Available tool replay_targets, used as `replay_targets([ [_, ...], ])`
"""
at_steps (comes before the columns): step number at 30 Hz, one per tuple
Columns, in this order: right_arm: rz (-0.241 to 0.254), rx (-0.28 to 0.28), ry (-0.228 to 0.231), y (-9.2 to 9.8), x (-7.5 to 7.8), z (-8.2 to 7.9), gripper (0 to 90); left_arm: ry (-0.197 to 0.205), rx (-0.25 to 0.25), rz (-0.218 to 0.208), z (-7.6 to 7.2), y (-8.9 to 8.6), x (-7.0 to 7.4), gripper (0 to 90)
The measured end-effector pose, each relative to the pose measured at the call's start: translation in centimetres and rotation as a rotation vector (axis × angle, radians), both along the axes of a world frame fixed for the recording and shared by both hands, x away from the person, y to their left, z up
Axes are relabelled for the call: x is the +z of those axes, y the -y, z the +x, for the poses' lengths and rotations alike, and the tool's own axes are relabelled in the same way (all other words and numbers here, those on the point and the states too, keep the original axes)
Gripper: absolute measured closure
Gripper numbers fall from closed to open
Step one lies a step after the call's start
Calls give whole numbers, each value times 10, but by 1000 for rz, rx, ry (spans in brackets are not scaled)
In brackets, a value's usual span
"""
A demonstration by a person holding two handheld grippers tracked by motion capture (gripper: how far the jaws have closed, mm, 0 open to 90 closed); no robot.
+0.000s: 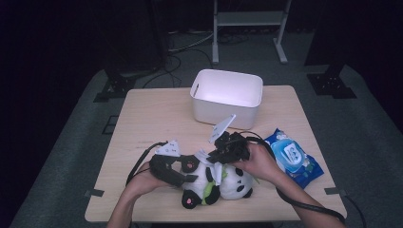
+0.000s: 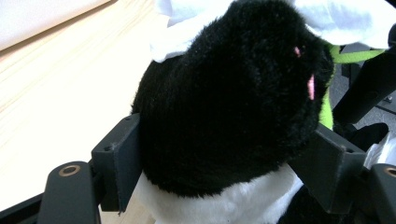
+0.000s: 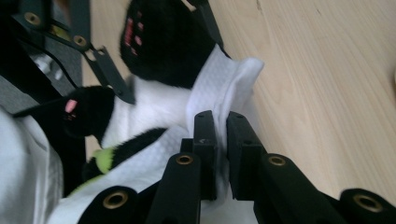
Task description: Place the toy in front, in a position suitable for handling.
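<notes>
I have the panda plush (image 1: pixel 216 183) lying on its back at the near edge of the table (image 1: pixel 157 114), and I am wiping it with a white wet wipe (image 3: pixel 219 93). My left gripper (image 1: pixel 187 172) has its jaws part open around one of the panda's black limbs (image 2: pixel 233 102), a pad pressing into the fur on each side, so the toy is pinned and cannot slide. My right gripper (image 1: pixel 219 156) is nearly shut, pinching a fold of the wipe between its pads (image 3: pixel 205 135), with the loose end of the cloth draped over the white belly just beside the table's surface. To do this step well, I think I should keep the left hold firm but not crushing, since the plush gives way easily and could squirm out if I pull sideways too hard. With the right, I would drag the wipe in short strokes along the fur, away from the held limb, so the pull works against my anchor and not around it. The pinch on the wipe is narrow, so the cloth may slip free or bunch up; I would keep it flat on the fur. The pack of wipes (image 1: pixel 292 156) lies to my right, near the toy, and the white bin (image 1: pixel 227 97) stands beyond, well apart, should the cloth need discarding.
</notes>
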State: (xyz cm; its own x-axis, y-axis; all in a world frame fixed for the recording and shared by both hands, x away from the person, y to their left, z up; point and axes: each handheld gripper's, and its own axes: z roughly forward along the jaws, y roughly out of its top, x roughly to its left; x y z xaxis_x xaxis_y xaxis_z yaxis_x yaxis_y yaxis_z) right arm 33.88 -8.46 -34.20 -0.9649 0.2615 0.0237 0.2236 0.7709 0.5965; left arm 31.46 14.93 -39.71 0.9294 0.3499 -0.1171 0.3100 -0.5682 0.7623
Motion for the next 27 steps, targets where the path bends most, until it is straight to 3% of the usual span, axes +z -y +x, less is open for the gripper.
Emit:
replay_targets([
  [5, -21, -45, 9, 17, -1, 6, 824, 0, 1, 3, 0, -1, -1, 230],
  [9, 25, -103, -16, 47, -3, 8, 824, 2, 0, 3, 1, -1, -1, 231],
  [14, 59, -164, -15, 78, -7, 7, 824, -8, 0, 4, 1, -2, -1, 231],
  [18, 75, -212, -38, 98, -17, 3, 823, -15, 2, -8, 2, -3, -2, 231],
  [23, 113, -242, -64, 116, -31, 1, 823, -17, 2, -3, 2, -4, -2, 232],
  [27, 116, -260, -84, 126, -39, -1, 822, -18, 3, -5, 2, -4, -2, 231],
])
